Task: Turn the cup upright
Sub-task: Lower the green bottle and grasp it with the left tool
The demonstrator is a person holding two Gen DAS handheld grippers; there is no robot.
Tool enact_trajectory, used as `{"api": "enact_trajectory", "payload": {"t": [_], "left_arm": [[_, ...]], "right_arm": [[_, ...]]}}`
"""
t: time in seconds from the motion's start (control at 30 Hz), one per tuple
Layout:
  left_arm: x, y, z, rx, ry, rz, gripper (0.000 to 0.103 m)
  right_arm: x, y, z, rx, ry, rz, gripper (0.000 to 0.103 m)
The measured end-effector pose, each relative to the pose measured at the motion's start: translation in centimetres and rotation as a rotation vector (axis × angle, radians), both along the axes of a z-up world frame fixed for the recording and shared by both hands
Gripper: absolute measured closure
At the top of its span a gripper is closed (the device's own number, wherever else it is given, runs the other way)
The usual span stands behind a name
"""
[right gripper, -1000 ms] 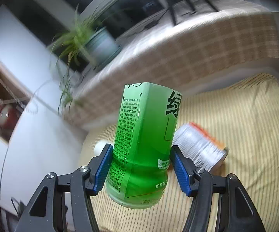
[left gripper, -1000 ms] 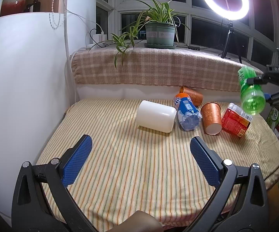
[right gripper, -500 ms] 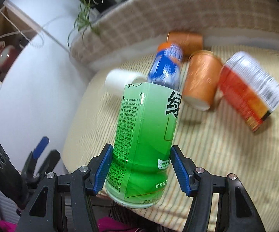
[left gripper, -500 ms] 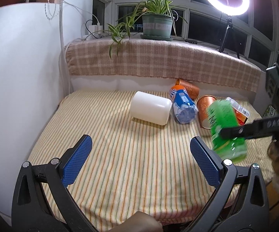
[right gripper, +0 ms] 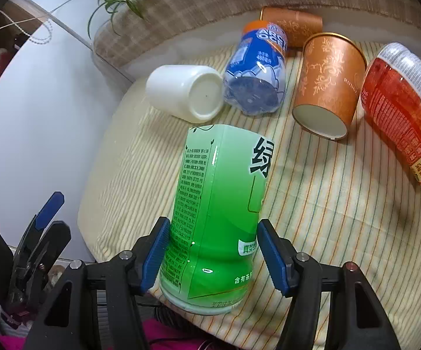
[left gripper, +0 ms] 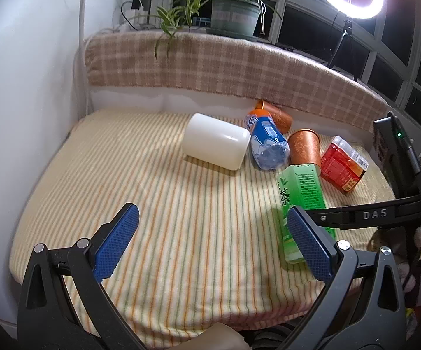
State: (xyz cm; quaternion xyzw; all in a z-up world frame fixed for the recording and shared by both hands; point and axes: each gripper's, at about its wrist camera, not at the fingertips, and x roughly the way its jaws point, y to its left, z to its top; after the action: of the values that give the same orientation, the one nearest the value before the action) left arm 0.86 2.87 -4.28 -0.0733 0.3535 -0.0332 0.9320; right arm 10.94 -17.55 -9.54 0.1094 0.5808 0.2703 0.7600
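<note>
Cup, green translucent with printed label [right gripper: 216,204], sits clamped between the blue pads [right gripper: 155,255] of the right gripper [right gripper: 215,255], pads pressing on opposite sides of its lower body; in the left wrist view the same cup [left gripper: 301,201] stands just past the right-hand finger of the left gripper [left gripper: 210,242], whether its base touches the striped cloth [left gripper: 158,204] cannot be told. Left gripper jaws stand wide apart, nothing between them, hovering above bare cloth. Ahead of the right gripper, beyond the green cup: white cup [right gripper: 185,93] lying on its side, base toward the camera; blue-labelled bottle [right gripper: 257,75] on its side touching the white cup's right; orange paper cup [right gripper: 327,84] on its side to the right of that; a second orange cup [right gripper: 292,26] behind, against the checked cushion edge [right gripper: 210,3]; red container [right gripper: 400,110] on its side far right. Left gripper [right gripper: 40,233] visible low left of the right tongs.
</note>
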Motion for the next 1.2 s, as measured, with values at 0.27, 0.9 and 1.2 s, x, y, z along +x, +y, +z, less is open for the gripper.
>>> {"api": "enact_trajectory", "payload": {"t": [0.27,0.9,1.2], "left_arm": [[0.9,-0.2,-0.2,-0.036,0.027,-0.033,0.0],[8.4,-3.5,-2.8,-0.362,0.271,-0.208,0.009],[12.1,-5.4,-5.7,-0.476,0.421,-0.242,0.021]], "right_arm": [[0.6,0.0,-0.9,0.007,-0.01,-0.017,0.028],[-7.2,-9.0,4.1,-0.084,-0.285,-0.295,0.022],[-8.2,-11.6,3.6,-0.07,-0.266,-0.377,0.022]]}}
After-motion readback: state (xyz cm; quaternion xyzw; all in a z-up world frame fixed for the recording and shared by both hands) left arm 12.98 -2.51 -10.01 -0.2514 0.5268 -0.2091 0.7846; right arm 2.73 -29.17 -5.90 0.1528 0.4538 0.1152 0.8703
